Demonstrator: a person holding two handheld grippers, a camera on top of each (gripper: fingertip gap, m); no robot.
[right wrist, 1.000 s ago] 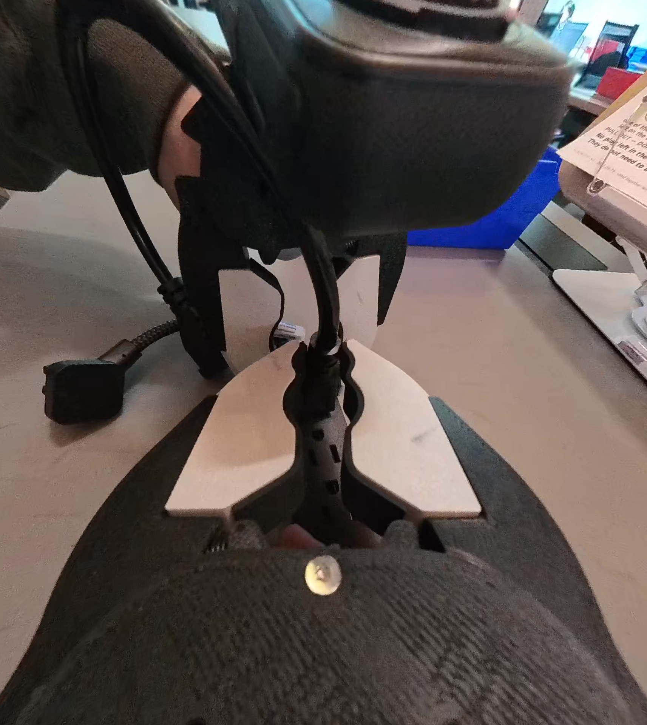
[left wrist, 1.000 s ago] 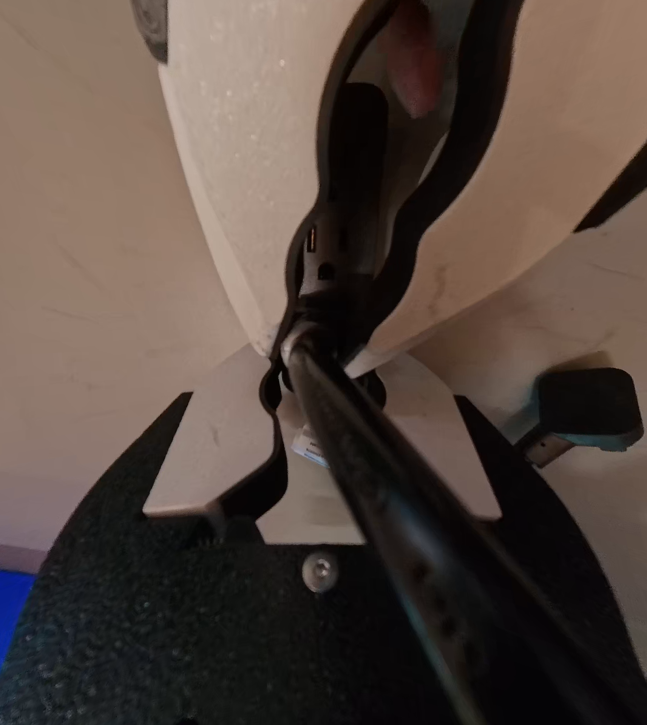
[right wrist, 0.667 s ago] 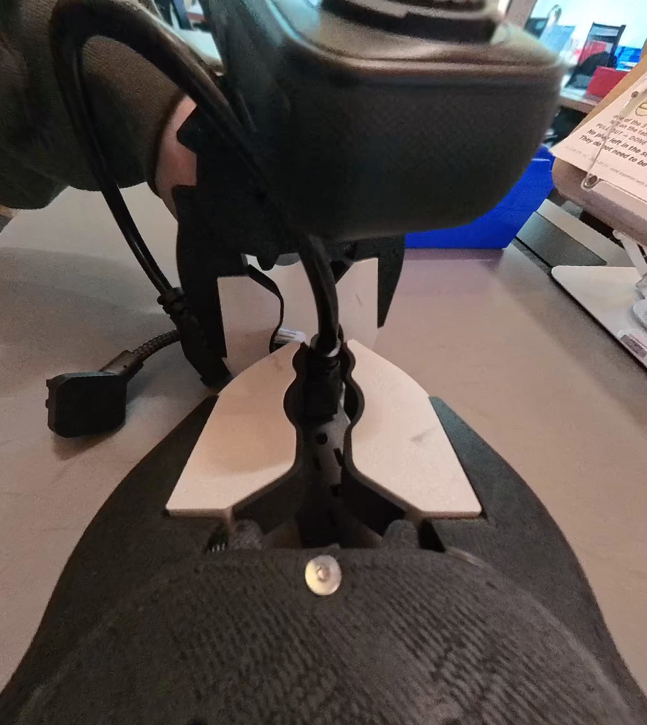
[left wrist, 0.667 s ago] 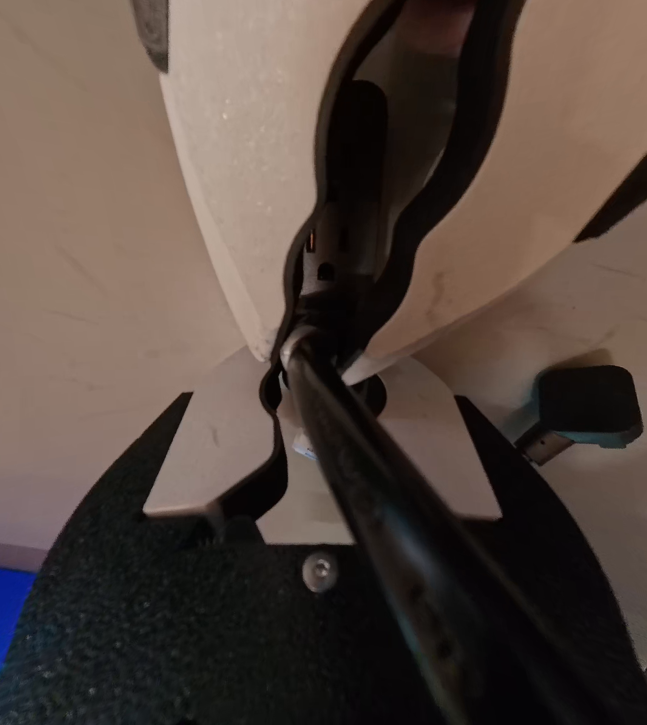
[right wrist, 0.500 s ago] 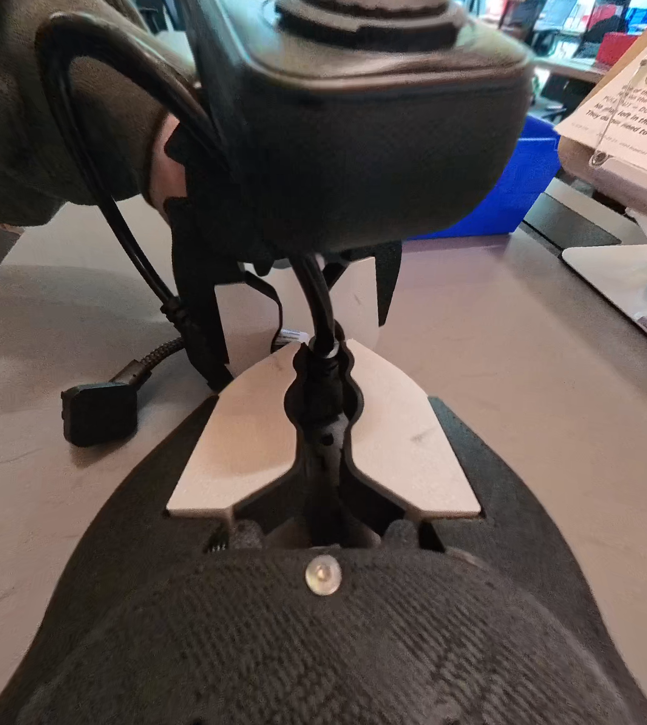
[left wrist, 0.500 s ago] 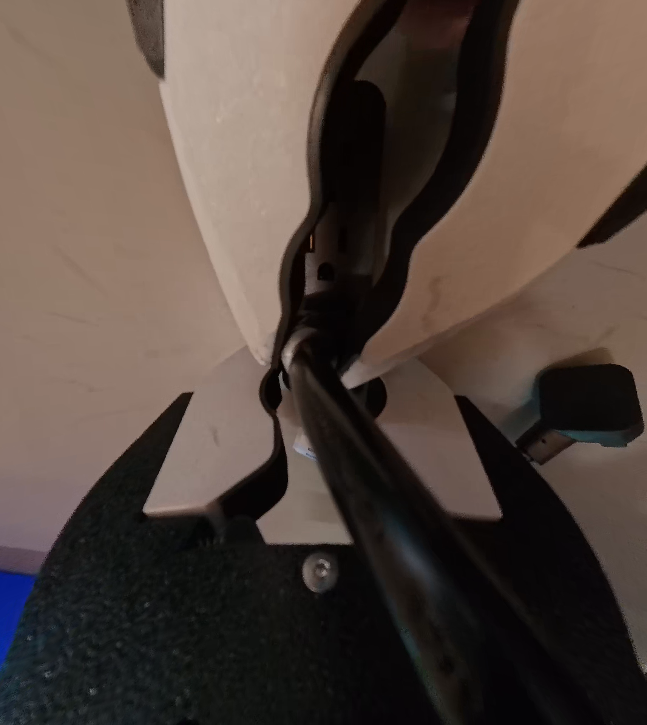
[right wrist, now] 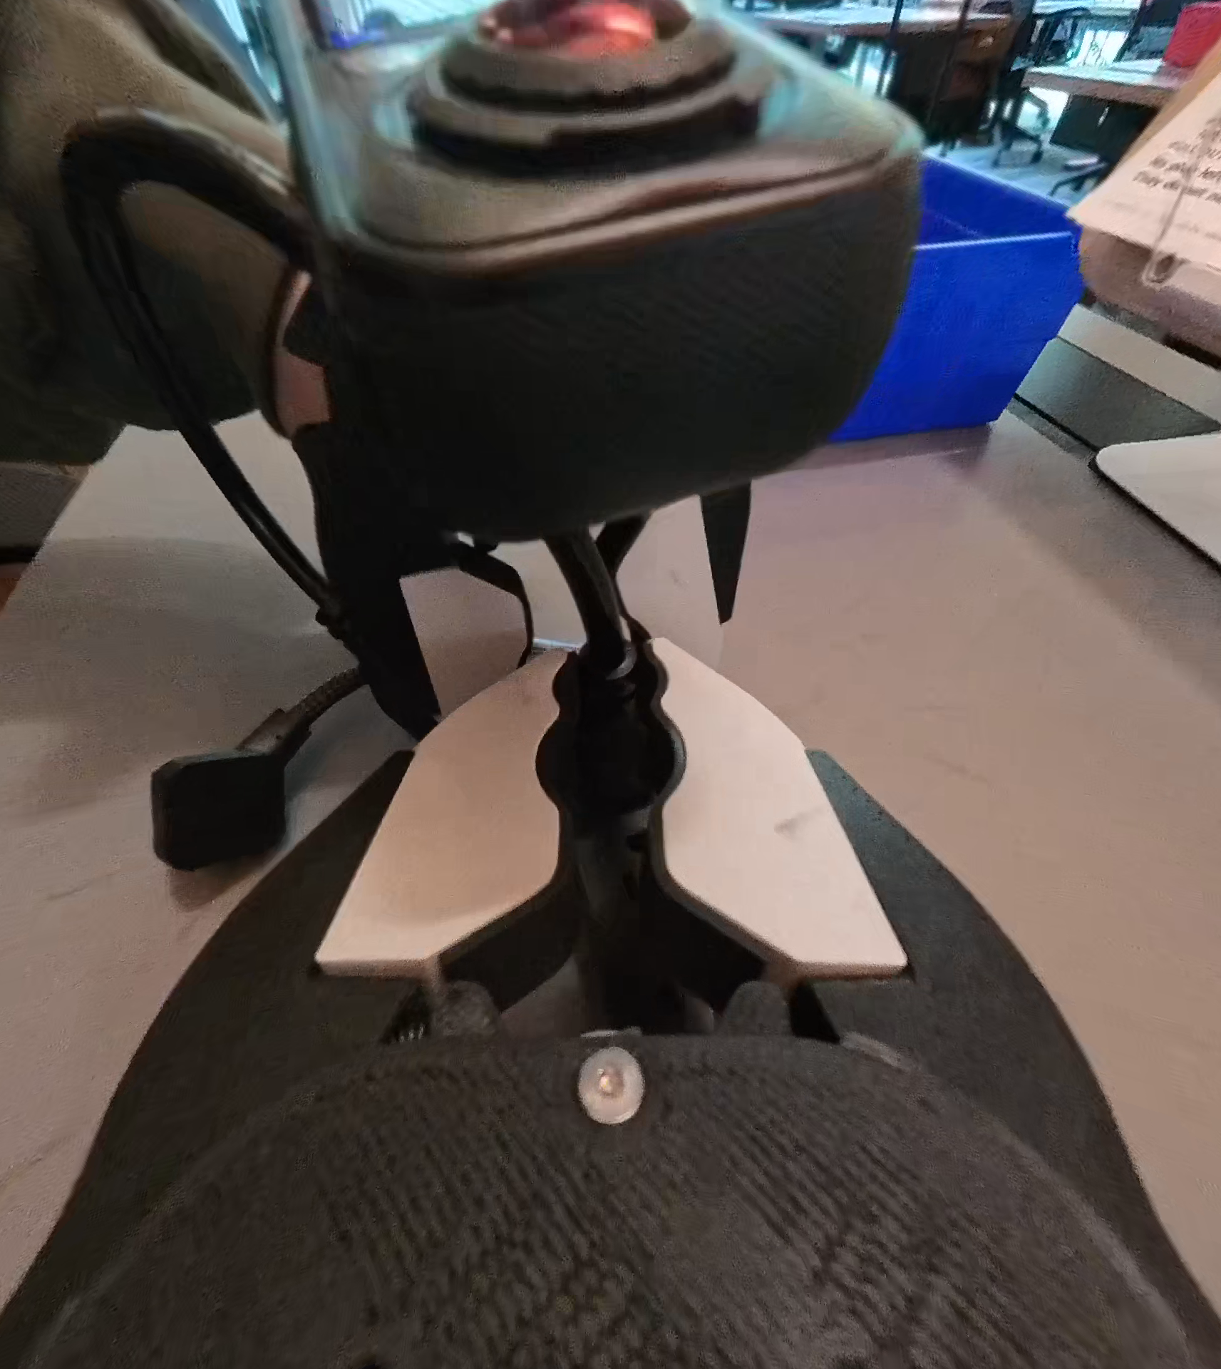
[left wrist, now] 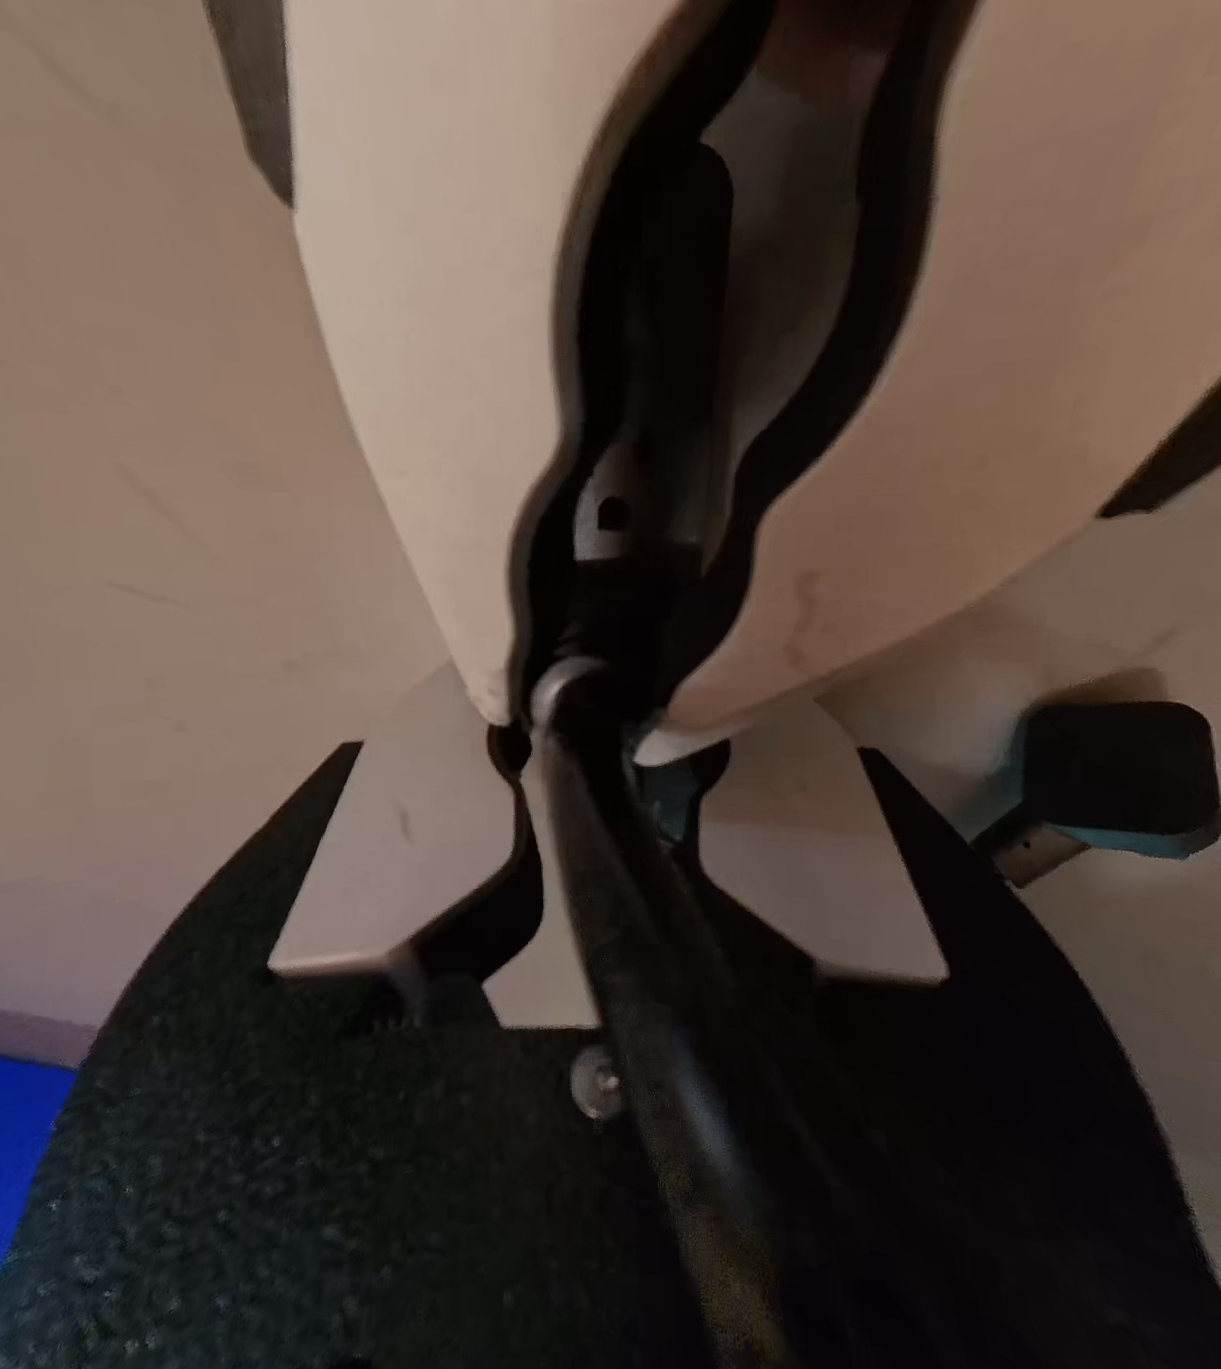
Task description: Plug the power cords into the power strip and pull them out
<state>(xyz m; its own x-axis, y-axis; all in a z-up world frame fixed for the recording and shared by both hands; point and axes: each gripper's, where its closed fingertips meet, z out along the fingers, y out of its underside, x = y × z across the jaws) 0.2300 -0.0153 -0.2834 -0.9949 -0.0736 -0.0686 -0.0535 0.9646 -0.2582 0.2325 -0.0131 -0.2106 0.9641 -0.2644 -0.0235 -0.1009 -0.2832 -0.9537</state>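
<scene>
My right gripper [right wrist: 607,659] is shut on a black plug [right wrist: 603,748]. The plug's power cord [right wrist: 585,585] leaves its fingertips and rises under my left gripper [right wrist: 570,644], which points down at the table. In the left wrist view the right gripper [left wrist: 577,689] fills the top, with a metal prong [left wrist: 603,511] showing between its white fingers. My left gripper [left wrist: 607,748] stands close around the same cord [left wrist: 666,1037], which runs back past the camera. No power strip is in view.
A second black plug [right wrist: 218,807] with a braided cord lies loose on the grey table [right wrist: 963,741]; it also shows in the left wrist view [left wrist: 1118,778]. A blue bin [right wrist: 963,318], a sheet on a stand [right wrist: 1199,185] and a white plate [right wrist: 1207,489] stand at the right. A sleeve [right wrist: 37,222] is upper left. Left tips to right tips: about 7 centimeters.
Both grips are unchanged. In the right wrist view the left gripper now looms larger and its top shows, and the loose plug has shifted right. The prong shows more plainly in the left wrist view.
</scene>
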